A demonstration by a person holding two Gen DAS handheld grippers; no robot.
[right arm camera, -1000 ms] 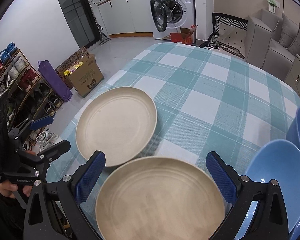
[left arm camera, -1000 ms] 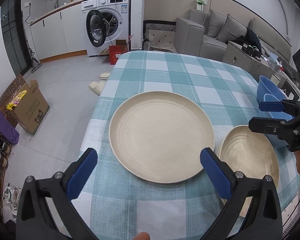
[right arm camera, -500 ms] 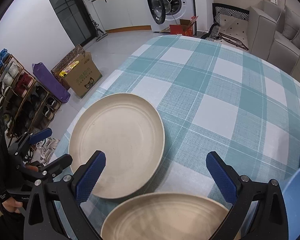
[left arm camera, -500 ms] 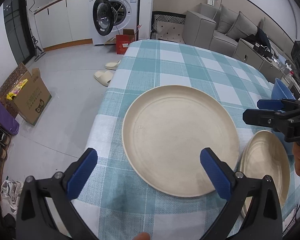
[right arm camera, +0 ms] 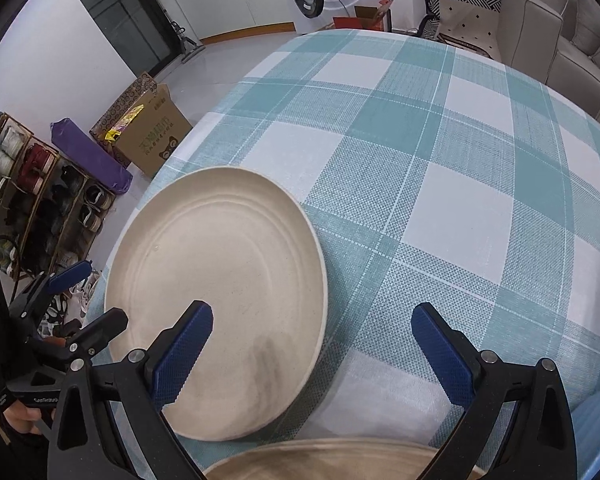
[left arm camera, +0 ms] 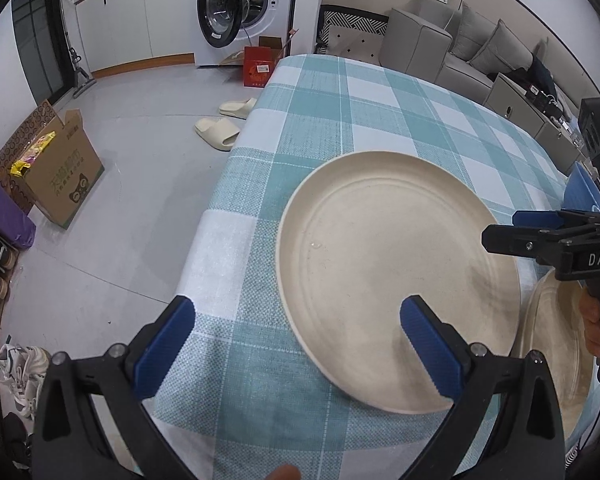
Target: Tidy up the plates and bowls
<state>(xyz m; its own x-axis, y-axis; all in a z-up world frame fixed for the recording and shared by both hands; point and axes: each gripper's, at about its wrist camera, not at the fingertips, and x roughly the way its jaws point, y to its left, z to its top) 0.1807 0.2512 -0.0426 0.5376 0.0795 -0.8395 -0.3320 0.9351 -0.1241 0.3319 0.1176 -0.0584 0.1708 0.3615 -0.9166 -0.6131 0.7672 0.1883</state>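
Observation:
A large cream plate [left arm camera: 396, 280] [right arm camera: 220, 300] lies flat on the checked tablecloth near the table's left edge. A second cream plate [left arm camera: 556, 360] [right arm camera: 340, 460] lies to its right, mostly cut off at the frame edges. A blue bowl [left arm camera: 580, 192] shows behind the right gripper. My left gripper [left arm camera: 300, 344] [right arm camera: 88, 300] is open, its right finger over the large plate's near rim and its left finger over the cloth. My right gripper [right arm camera: 312, 354] [left arm camera: 528, 228] is open, hovering over the large plate's right side, holding nothing.
The table [left arm camera: 340, 120] drops off at its left edge to a grey floor with a cardboard box [left arm camera: 60, 176], slippers [left arm camera: 220, 128] and a shoe rack [right arm camera: 32, 184]. A washing machine [left arm camera: 240, 12] and a grey sofa [left arm camera: 460, 48] stand beyond.
Both grippers have shifted left, staying open. The large plate now sits further right in the left wrist view, and the second plate has slid to the bottom edge of the right wrist view.

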